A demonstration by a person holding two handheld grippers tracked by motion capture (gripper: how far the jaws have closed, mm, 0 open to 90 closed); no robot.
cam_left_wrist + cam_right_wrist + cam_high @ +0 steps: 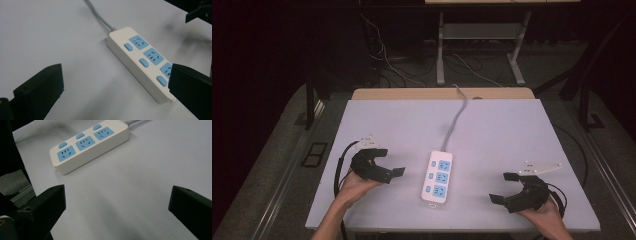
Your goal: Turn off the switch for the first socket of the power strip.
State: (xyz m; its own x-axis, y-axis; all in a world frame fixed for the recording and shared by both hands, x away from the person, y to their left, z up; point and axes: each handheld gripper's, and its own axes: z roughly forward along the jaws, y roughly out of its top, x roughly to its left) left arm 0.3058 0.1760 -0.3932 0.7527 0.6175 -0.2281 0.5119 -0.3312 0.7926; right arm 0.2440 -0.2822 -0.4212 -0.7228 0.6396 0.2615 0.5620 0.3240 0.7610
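Left tool (393, 172) held in the left hand (357, 187), forearm entering from the bottom edge; jaws spread wide, nothing between them, pointing right. Right tool (503, 187) held in the right hand (546, 215), jaws likewise wide apart and empty, pointing left. Both sit low over the bench (492, 130), well apart.

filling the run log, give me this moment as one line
left gripper: open, empty, beside power strip | right gripper: open, empty, apart | power strip: flat on table, untouched
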